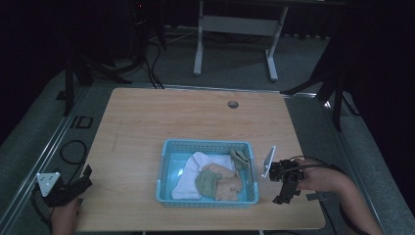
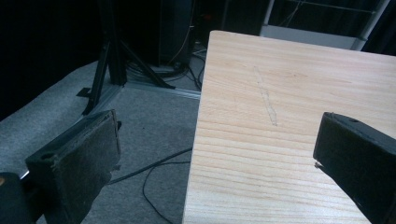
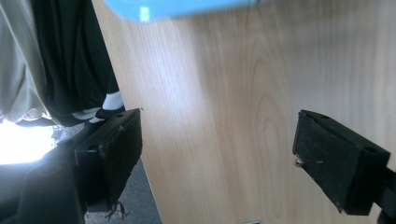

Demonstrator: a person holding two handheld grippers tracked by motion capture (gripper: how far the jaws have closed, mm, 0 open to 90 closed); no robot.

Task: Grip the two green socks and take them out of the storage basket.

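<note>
Just right of the blue basket (image 1: 208,145) — right gripper (image 1: 283,182) nearer its cloths (image 1: 215,179); left gripper (image 1: 73,188) well apart — fingers of both spread, holding nothing.

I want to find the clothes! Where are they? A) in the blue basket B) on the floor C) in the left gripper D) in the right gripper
A: the clothes lie in a heap inside the blue basket on the table, and both grippers are open and empty.
</note>
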